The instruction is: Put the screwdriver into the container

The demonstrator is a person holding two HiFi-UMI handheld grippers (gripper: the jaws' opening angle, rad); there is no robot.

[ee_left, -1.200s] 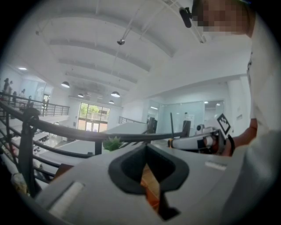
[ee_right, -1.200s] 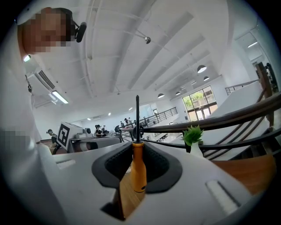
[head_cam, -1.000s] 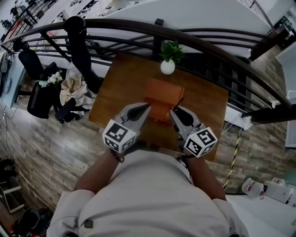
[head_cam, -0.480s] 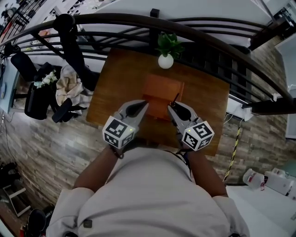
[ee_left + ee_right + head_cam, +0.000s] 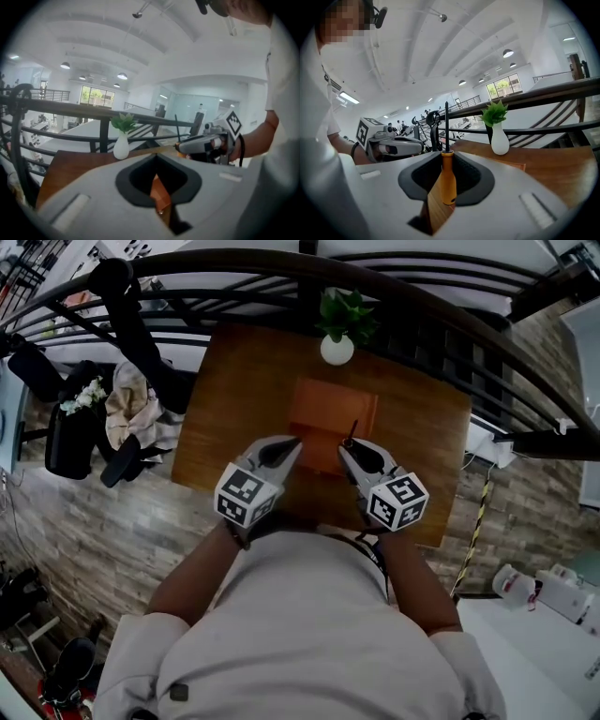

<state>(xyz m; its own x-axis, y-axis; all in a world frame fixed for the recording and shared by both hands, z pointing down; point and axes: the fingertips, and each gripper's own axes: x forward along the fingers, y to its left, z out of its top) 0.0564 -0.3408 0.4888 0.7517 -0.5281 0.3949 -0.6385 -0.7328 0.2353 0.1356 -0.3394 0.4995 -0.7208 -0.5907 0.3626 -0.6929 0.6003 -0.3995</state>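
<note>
With the right claw (image 5: 349,454) clamped on the screwdriver (image 5: 448,180), shaft upright, at the lower right edge of the mid-frame orange container (image 5: 328,413), and the left claw (image 5: 292,444) closed and empty, it seems best to carry the tool over the container's middle and lower it before releasing.

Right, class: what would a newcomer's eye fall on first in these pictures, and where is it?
The orange-handled screwdriver stands out first, held upright in the jaws of the right gripper with its dark shaft pointing up. Just ahead of it the orange container sits in the middle of the brown table. A white vase of green leaves stands at the table's far edge.
</note>
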